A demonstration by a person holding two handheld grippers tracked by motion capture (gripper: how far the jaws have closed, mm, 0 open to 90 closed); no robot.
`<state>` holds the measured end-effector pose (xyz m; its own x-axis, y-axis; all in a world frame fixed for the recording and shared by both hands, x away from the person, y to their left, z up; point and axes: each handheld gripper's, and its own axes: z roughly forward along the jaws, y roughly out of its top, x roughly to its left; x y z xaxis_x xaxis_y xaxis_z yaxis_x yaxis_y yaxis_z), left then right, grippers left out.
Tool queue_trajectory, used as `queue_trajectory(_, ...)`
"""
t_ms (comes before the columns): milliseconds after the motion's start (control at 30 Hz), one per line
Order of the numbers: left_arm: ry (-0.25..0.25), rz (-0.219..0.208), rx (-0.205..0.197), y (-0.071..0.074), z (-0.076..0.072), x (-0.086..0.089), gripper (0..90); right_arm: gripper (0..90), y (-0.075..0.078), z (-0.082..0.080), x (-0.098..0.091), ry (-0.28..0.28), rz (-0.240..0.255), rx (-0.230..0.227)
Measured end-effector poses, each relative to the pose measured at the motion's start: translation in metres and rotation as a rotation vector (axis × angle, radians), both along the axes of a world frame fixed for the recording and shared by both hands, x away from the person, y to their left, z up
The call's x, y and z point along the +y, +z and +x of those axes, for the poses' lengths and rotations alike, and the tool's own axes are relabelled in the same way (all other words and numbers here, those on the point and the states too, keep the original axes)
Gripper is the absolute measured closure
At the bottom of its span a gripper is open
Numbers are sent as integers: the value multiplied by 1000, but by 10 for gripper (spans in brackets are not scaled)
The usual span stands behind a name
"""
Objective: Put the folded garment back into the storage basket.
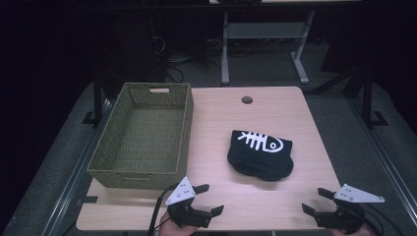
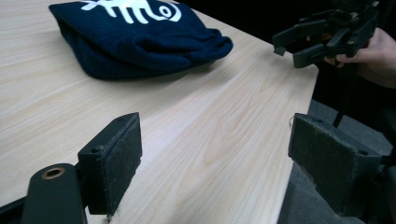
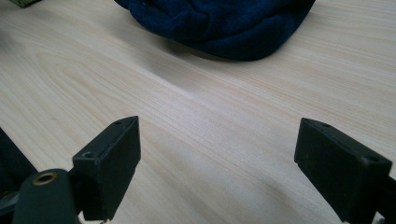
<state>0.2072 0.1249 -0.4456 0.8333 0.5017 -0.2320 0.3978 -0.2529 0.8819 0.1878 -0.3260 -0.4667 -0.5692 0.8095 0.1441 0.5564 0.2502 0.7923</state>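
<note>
- The left gripper point(image 1: 205, 199) hovers over the near edge of the desk point(image 1: 216, 147) with its jaws spread wide and nothing between them; in the left gripper view bare wood shows between its pads point(image 2: 122, 154).
- The right gripper point(image 1: 314, 200) waits at the near right corner, jaws likewise wide apart and empty, well short of the cloth.
- The folded dark navy garment point(image 1: 260, 155) lies near the middle of the desk, right of centre, with a white fishbone print point(image 1: 259, 141) facing up. It is apart from both grippers and from the basket.
- It looks soft, light and limp: the stacked folds bulge at the near edge and would sag or come undone if lifted from one point. It is not fragile, and the knit should give the pads good friction.
- The best hold, I judge, is the thick rounded near edge point(image 3: 219, 37), taking all layers at once, one gripper at each end so the fold keeps its shape.
- The olive woven basket point(image 1: 142, 135) stands empty at the far left, a likely place to put it.
</note>
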Motion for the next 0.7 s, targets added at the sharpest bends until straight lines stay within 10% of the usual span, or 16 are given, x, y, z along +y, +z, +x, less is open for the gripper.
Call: queue_trajectory(700, -12, -16, -14, 23, 37, -35, 168, 143, 20, 27, 3, 22, 21, 8)
